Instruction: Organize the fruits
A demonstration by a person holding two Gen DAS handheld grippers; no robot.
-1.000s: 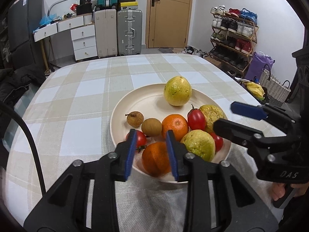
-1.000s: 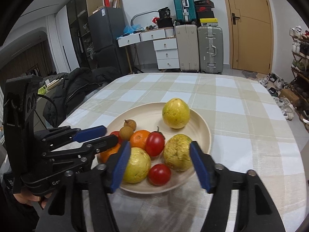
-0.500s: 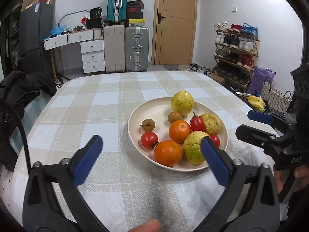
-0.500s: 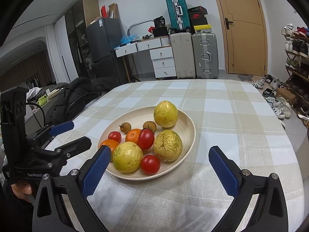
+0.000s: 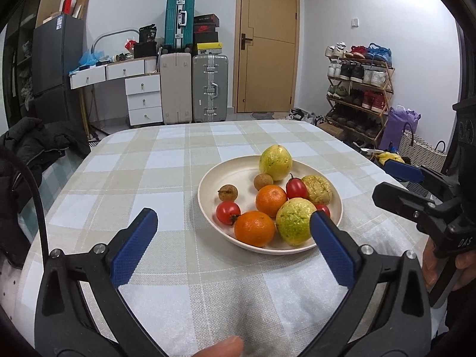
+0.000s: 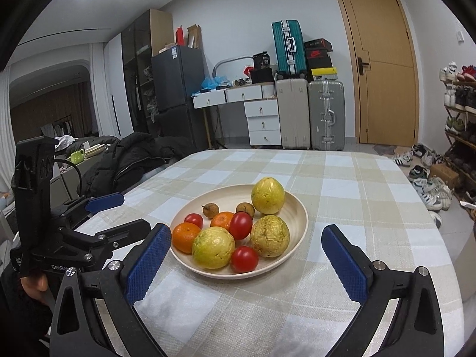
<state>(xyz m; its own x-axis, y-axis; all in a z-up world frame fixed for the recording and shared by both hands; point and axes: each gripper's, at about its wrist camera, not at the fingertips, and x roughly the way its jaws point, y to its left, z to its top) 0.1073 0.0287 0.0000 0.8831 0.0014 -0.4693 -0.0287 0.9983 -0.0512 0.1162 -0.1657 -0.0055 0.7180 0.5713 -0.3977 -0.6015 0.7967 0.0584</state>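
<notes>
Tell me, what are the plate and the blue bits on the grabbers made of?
The plate looks like matte cream plastic or bamboo fibre: smooth, no shine; I can't tell which. The blue pads look like rubber, with a bumpy grid texture for gripping.

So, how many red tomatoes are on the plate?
3. One tomato lies at the left behind the front orange, one tomato in the middle beside the other orange, one tomato at the near rim. None looks hidden.
</notes>
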